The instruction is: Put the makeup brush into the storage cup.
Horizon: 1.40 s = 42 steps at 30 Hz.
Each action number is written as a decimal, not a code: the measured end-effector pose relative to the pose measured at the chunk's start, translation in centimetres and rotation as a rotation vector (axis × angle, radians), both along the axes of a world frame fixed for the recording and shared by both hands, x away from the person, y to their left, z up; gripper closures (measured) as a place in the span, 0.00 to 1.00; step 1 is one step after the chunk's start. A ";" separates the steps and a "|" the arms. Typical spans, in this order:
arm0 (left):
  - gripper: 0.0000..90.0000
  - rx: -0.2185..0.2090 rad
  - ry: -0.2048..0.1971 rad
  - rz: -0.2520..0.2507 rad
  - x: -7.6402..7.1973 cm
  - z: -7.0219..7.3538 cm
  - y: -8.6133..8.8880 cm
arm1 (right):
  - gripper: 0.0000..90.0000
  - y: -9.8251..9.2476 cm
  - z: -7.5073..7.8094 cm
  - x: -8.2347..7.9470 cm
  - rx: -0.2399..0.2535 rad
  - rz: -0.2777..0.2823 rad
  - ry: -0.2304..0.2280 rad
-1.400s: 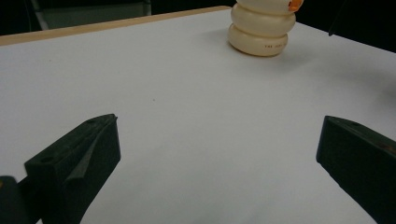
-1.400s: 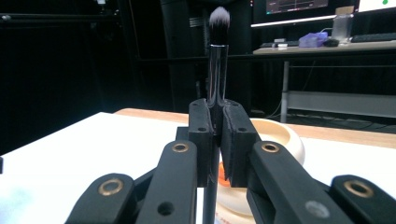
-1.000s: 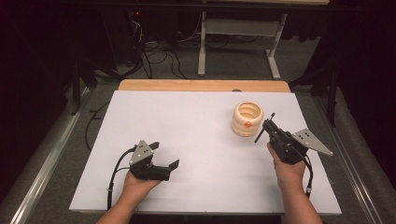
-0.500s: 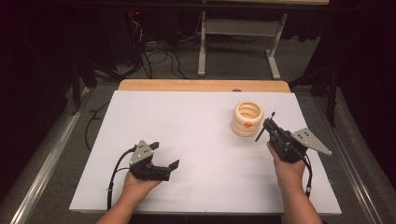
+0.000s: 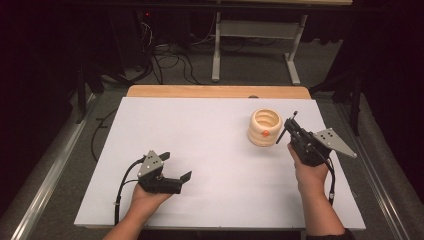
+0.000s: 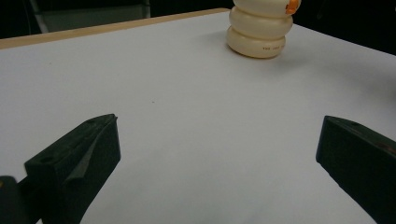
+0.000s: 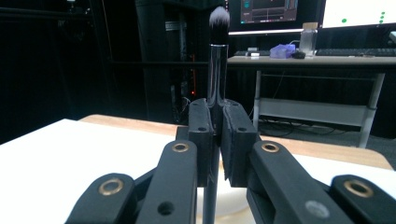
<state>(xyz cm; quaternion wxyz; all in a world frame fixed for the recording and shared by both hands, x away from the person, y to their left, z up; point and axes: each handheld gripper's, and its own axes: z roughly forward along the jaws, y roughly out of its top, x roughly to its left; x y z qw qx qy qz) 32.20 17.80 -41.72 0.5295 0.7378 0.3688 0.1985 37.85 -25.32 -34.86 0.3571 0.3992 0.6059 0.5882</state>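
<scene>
Brush [image 7: 218, 70] is sitting clamped upright in the right gripper [image 5: 295, 131], bristles up, handle pointing down. It's hovering just beside the cream ribbed holder [image 5: 265, 127], which is lying to its left, so that hand's nearer; left gripper [image 5: 176, 167] is idling wide open.

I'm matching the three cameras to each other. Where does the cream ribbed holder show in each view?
High view: cream ribbed holder right of centre on the white table, beside the right gripper.
Left gripper view: holder at top, right of centre.
Right gripper view: cream sliver low, behind the jaws clamping the brush.
Shared landmark: the table's wooden far edge.
</scene>
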 end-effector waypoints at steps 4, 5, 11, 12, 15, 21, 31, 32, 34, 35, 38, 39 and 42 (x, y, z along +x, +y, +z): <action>0.01 0.001 0.001 -0.001 0.0 0.0 0.0 | 0.95 0.0 0.9 0.4 0.004 -0.006 -0.006; 0.01 0.001 0.002 -0.001 0.0 0.0 0.0 | 0.95 0.1 1.1 0.6 0.007 -0.006 -0.008; 0.01 -0.004 0.002 -0.001 0.0 0.0 0.0 | 0.95 0.2 2.1 1.2 -0.003 -0.010 -0.018; 0.01 -0.004 0.002 0.000 0.0 0.0 0.0 | 0.95 0.3 2.3 1.3 -0.008 -0.011 -0.020; 0.01 -0.005 0.001 0.001 0.0 0.0 0.1 | 0.95 0.4 2.6 1.6 -0.012 -0.011 -0.021; 0.01 -0.011 -0.001 0.003 -0.1 0.1 0.2 | 0.95 0.7 3.1 2.1 -0.009 -0.016 -0.025; 0.01 -0.012 -0.001 0.004 -0.1 0.1 0.3 | 0.95 1.2 3.9 2.7 -0.025 -0.014 -0.043; 0.01 -0.012 -0.001 0.004 -0.1 0.1 0.3 | 0.95 1.3 3.9 2.7 -0.025 -0.014 -0.039; 0.01 -0.012 -0.001 0.004 -0.1 0.1 0.3 | 0.95 1.4 4.0 2.9 -0.027 -0.013 -0.040; 0.01 -0.012 -0.001 0.004 -0.1 0.1 0.3 | 0.95 1.4 4.1 3.0 -0.029 -0.012 -0.040; 0.01 -0.013 -0.002 0.004 -0.1 0.1 0.3 | 0.95 1.6 4.2 3.2 -0.031 -0.013 -0.042; 0.01 -0.013 -0.002 0.004 -0.1 0.1 0.3 | 0.95 1.7 4.2 3.2 -0.032 -0.012 -0.044; 0.01 -0.014 -0.004 0.004 -0.1 0.2 0.3 | 0.95 1.9 4.2 3.5 -0.035 -0.013 -0.042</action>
